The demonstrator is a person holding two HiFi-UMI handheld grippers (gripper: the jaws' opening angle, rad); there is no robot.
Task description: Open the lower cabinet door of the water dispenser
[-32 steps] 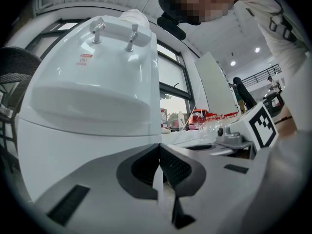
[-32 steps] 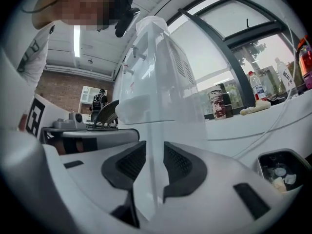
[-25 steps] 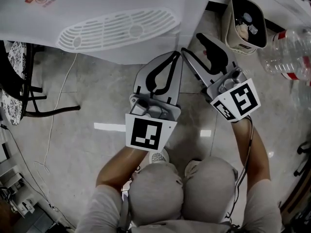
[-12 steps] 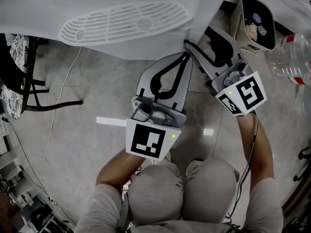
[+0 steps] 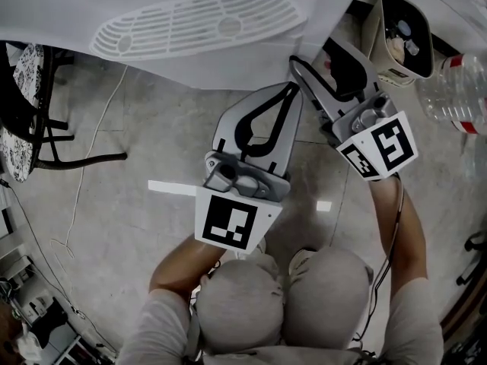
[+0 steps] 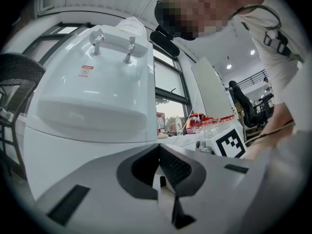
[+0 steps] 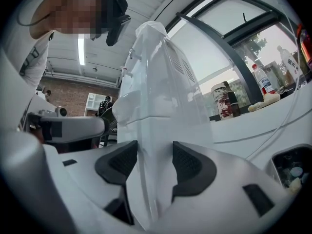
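The white water dispenser [image 5: 190, 29] stands in front of me, its slotted drip tray facing up in the head view. My left gripper [image 5: 291, 88] is shut with nothing in it, its tips just short of the dispenser's front below the tray [image 6: 92, 106]. My right gripper [image 5: 310, 52] is at the dispenser's right front corner. Its jaws have just been opening and now stand wide. In the right gripper view the white vertical edge of the cabinet [image 7: 156, 82] runs between the two dark pads [image 7: 122, 162]; the right gripper [image 7: 155, 145] straddles it without a firm grip.
A beige bin [image 5: 399, 33] with rubbish stands right of the dispenser, and a clear plastic bottle [image 5: 456, 90] lies beyond it. A black chair frame [image 5: 30, 128] is at the left. A thin cable [image 5: 84, 188] trails over the tiled floor. My knees [image 5: 289, 303] are below.
The right gripper's jaws stand a little wider than a second ago. Both hands have kept nearly the same place by the dispenser's corner.
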